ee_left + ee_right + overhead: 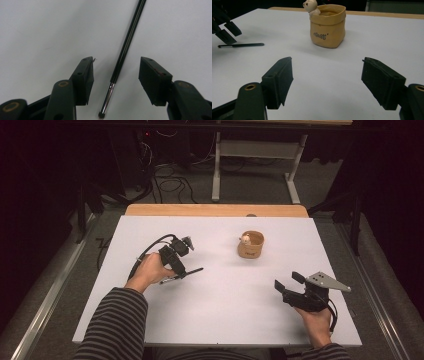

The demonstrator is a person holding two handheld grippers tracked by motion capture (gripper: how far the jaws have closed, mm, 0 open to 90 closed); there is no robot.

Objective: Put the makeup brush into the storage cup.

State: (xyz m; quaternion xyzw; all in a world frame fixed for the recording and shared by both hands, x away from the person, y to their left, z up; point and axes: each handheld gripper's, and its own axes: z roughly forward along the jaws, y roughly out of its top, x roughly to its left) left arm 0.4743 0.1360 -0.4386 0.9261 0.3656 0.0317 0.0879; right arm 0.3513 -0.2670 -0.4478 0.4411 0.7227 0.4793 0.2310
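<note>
A thin black pen point(189, 272) lies flat on the white table top point(225, 315), left of centre. My left gripper point(180, 274) points down over it. In the left gripper view the pen point(127, 42) runs between the two jaws of the left gripper point(116, 60), and gaps show on both sides, so neither pad touches it. A tan fabric pouch point(250, 245) with a small toy bear point(245, 239) at its rim stands upright past the centre. My right gripper point(287, 280) rests low at the front right, open and empty, facing the pouch point(328, 27).
A wooden strip point(215, 210) borders the table's far edge. Beyond it are a desk frame point(216, 175) and cables on the floor. In the right gripper view the pen point(242, 45) and the left gripper point(227, 32) lie far left.
</note>
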